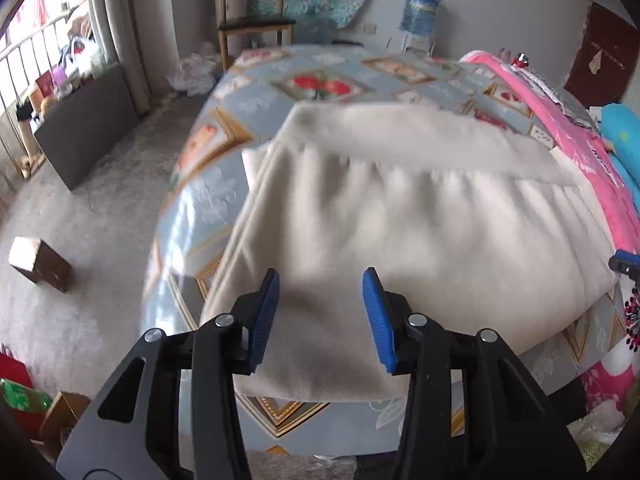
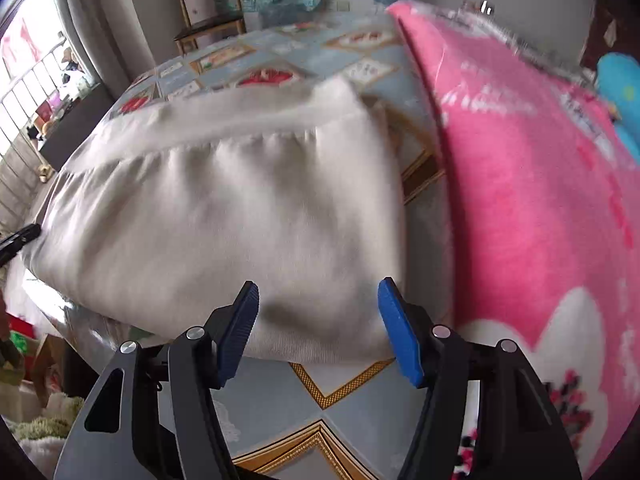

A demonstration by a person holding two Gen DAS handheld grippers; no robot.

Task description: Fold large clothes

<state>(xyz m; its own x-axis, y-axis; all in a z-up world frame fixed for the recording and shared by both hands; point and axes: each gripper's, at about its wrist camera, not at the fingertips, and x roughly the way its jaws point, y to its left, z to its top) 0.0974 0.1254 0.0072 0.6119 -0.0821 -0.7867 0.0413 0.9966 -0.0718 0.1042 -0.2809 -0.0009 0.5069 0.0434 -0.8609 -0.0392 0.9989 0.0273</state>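
Note:
A cream knit garment (image 1: 400, 216) lies folded on the bed, its ribbed hem band at the far side; it also shows in the right wrist view (image 2: 224, 208). My left gripper (image 1: 320, 312) is open and empty, just above the garment's near left part. My right gripper (image 2: 318, 328) is open and empty, just above the garment's near right corner. The tip of the right gripper shows at the right edge of the left wrist view (image 1: 626, 264), and the left gripper's tip at the left edge of the right wrist view (image 2: 18, 238).
The bed has a blue patterned cover (image 1: 208, 196) (image 2: 304, 416). A pink blanket (image 2: 532, 184) (image 1: 560, 132) lies along its right side. A wooden chair (image 1: 252, 16), a dark panel (image 1: 84, 136) and a small box (image 1: 38, 258) stand on the floor at left.

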